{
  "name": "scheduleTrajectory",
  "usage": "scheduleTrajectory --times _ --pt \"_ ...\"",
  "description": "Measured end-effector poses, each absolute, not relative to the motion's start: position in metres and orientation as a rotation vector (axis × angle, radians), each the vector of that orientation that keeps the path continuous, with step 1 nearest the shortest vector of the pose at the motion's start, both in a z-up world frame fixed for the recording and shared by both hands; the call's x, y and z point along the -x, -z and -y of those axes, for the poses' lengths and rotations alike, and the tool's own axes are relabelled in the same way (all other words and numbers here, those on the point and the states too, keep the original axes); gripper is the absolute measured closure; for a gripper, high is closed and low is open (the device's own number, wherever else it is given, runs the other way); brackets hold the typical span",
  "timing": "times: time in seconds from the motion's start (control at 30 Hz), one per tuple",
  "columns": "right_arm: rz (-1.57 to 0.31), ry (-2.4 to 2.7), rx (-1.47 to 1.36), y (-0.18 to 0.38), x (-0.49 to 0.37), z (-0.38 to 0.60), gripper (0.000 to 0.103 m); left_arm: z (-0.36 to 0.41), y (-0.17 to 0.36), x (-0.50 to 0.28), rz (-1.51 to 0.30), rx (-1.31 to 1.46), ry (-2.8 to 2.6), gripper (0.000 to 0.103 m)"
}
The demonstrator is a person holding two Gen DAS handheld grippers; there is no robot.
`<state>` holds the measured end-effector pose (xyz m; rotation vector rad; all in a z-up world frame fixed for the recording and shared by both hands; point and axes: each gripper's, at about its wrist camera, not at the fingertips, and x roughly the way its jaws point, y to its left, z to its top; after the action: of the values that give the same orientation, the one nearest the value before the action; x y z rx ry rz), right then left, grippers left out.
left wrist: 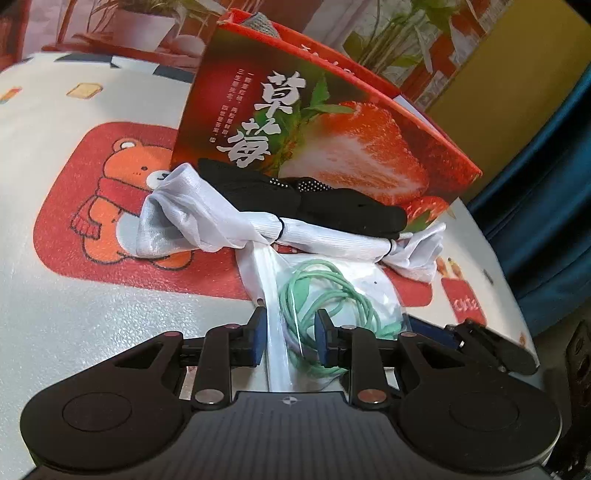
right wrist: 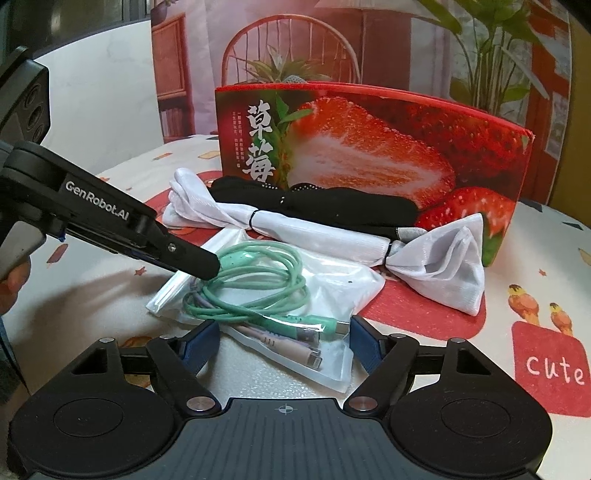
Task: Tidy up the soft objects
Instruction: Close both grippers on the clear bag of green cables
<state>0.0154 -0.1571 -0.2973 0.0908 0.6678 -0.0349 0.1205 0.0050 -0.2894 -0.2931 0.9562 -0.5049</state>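
A clear plastic bag [right wrist: 332, 284] with a coiled green cable [right wrist: 258, 291] and purple plugs lies on the table in front of me. My left gripper [left wrist: 291, 339] is shut on the bag's [left wrist: 351, 284] far-left end; seen from the right wrist, that left gripper [right wrist: 212, 267] comes in from the left. My right gripper [right wrist: 284, 343] spans the bag's near end, its pads set against both side edges. Behind lie a white cloth roll [right wrist: 317, 236] tied with black bands and a black studded cloth [right wrist: 332, 206].
A red strawberry box [right wrist: 369, 147] stands upright behind the cloths, a grey item [left wrist: 262, 22] poking from its top. The tablecloth shows a bear print [left wrist: 110, 184] and a "cute" patch [right wrist: 554, 369]. Dark blue fabric [left wrist: 546, 221] hangs past the table's right edge. A hand [right wrist: 11, 284] holds the left gripper.
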Motion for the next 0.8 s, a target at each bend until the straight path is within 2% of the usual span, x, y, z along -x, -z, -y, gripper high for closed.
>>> scheduleTrajectory --times 0.1,0.5,0.8 --pt "-0.663 0.036 -0.097 0.297 -0.015 0.156 0.029 -0.007 0.289 -0.12 -0.952 0.36 0.527 0.075" --pt "-0.626 0.036 -0.104 0.29 -0.01 0.155 0.035 -0.006 0.283 -0.115 -0.928 0.31 0.524 0.076" --pt "-0.594 0.039 -0.098 0.28 -0.005 0.154 0.035 -0.01 0.267 -0.107 -0.884 0.313 0.538 0.076"
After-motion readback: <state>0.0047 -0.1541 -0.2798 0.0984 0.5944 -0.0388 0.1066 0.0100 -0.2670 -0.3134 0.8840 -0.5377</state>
